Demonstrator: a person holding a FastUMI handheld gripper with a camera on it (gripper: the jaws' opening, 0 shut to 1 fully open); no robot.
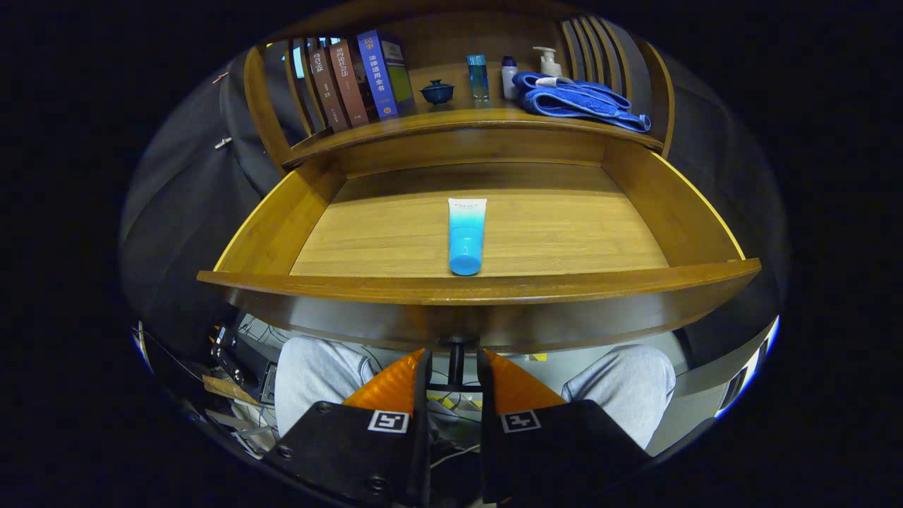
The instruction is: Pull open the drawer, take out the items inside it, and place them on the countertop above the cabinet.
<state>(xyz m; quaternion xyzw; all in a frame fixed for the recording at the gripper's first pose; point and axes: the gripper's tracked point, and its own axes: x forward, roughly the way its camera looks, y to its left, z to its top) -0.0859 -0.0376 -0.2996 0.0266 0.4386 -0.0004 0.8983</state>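
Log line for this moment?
drawer: open | tube: lying inside | gripper: fingers around drawer knob | countertop: tube not yet there

Light falls from above onto the open drawer, leaving its wooden floor evenly bright with a soft sheen. The back wall of the drawer lies in shadow beneath the desk, and the space below the drawer's front is dim. Fisheye distortion bows the drawer's front rail into a curve and bends its side walls outward. The tube in the drawer is in sharp focus.
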